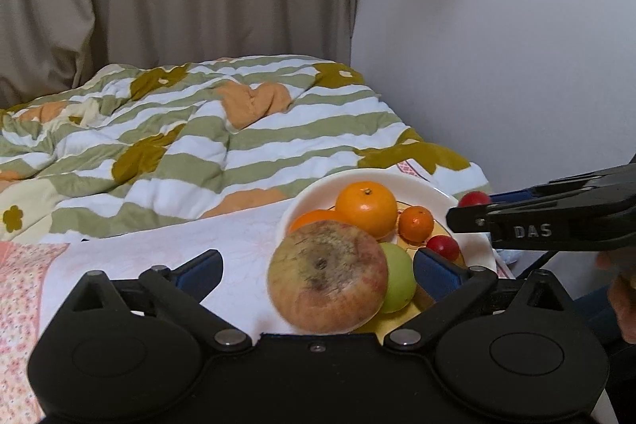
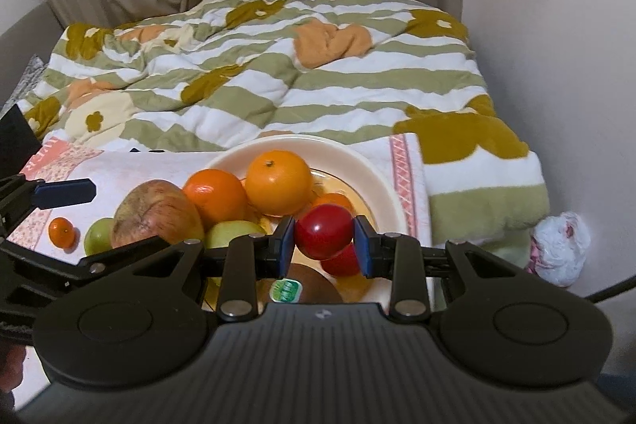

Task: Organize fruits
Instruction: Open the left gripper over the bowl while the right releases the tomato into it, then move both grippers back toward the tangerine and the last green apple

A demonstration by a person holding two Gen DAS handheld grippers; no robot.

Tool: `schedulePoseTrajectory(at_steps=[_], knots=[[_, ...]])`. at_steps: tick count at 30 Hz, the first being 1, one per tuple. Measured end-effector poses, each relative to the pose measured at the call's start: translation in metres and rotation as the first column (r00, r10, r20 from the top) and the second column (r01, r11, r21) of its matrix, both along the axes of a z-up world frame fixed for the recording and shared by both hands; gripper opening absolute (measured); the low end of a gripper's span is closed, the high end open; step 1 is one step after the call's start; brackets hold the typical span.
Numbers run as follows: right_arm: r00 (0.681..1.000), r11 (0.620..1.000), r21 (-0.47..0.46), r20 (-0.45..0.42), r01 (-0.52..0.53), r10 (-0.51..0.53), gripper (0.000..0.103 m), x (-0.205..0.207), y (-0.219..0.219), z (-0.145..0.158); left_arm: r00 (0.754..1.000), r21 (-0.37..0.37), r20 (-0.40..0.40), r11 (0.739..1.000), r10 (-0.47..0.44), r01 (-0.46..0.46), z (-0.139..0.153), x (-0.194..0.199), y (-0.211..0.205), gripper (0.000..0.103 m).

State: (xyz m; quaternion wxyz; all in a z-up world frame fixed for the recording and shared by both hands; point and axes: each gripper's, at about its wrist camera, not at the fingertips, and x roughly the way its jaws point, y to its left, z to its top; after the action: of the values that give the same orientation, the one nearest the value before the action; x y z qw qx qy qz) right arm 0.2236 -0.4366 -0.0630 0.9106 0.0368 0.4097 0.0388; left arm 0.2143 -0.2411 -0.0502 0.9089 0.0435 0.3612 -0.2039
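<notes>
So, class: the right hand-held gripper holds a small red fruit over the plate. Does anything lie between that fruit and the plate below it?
Yes. The red fruit in the right hand-held gripper hangs over the plate, but another red fruit and a stickered brown fruit lie just beneath it. Bare plate shows to the right.

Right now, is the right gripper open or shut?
Shut on a red fruit: the right gripper's blue fingers press both its sides, above the plate.
</notes>
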Motion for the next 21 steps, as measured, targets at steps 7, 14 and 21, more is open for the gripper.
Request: schedulePoseTrajectory(at_steps=[7,14,21], knots=[[0.999,0.999,0.043,-0.029,-0.014,0.015,0.052,0.014,0.003,-0.018,0.999,-0.004,-0.015,0.999,0.036,-0.036,0.002,-0.011,0.014,0.103],[0.999,0.999,0.033,0.049,0.012,-0.014,0.103,-0.001,-0.001,-0.007,0.998,-0.009,-0.034,0.998,0.060,-0.060,0.002,-0.024,0.023,0.103],[0.997,1.000,0.023,0.072,0.020,-0.021,0.103,-0.018,-0.003,0.008,0.996,-0.023,-0.020,0.996,0.082,-0.083,0.014,-0.041,0.027,0.103]])
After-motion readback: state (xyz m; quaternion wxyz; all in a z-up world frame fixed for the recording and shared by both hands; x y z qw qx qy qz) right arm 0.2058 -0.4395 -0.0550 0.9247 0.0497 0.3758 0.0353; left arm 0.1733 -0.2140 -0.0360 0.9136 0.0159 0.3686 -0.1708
